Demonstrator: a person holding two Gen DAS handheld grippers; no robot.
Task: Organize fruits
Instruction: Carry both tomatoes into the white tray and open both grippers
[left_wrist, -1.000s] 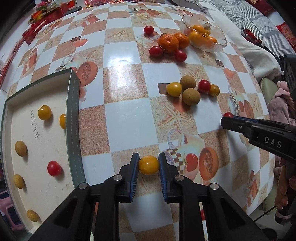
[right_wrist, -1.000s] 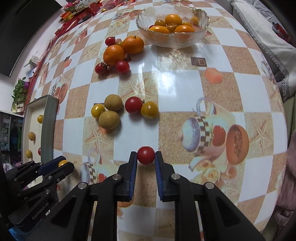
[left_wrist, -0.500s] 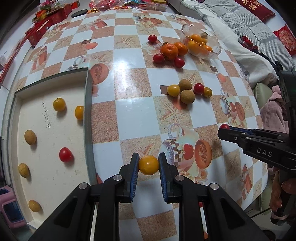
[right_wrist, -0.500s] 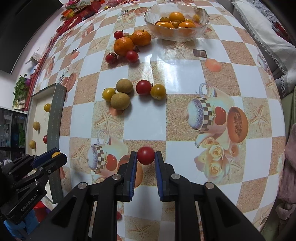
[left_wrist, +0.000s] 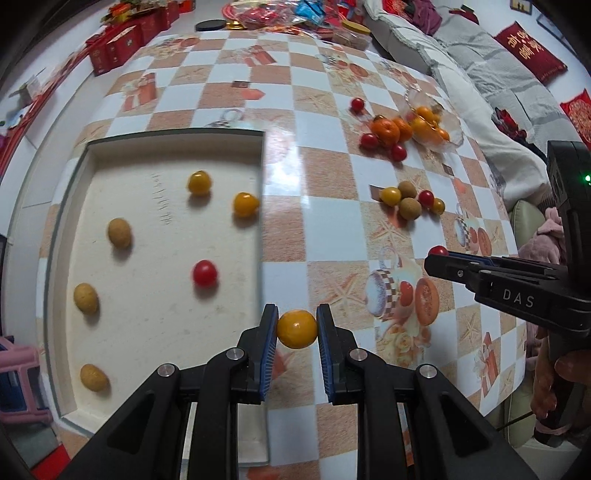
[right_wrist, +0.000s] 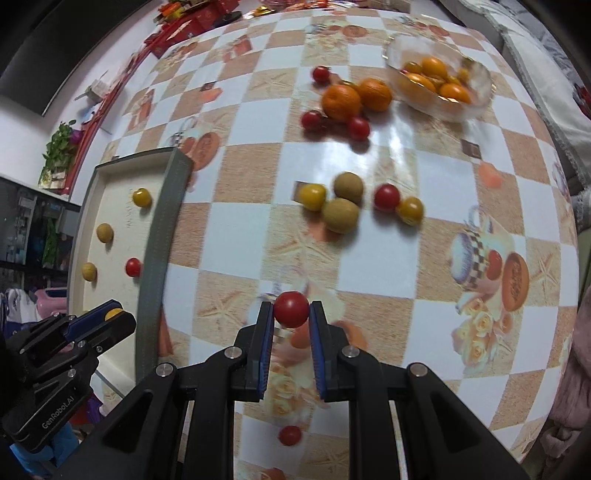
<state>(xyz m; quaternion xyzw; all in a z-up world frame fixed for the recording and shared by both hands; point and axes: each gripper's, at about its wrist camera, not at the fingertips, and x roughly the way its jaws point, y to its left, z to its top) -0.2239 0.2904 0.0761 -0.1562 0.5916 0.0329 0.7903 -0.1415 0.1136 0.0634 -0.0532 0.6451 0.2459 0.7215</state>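
My left gripper is shut on a yellow tomato, held above the table just right of the tray's right wall. My right gripper is shut on a red tomato above the table's near part; in the left wrist view it enters from the right with the red tomato at its tip. The cream tray holds two yellow tomatoes, one red tomato and three tan fruits. In the right wrist view the left gripper sits at lower left.
A loose group of yellow, red and tan fruits lies mid-table. Two oranges with red tomatoes sit beside a glass bowl of oranges at the far right. One red tomato lies near the front edge. Red boxes line the far side.
Both grippers have moved left toward the tray and risen, each keeping its tomato. The tray now fills much more of the left wrist view.
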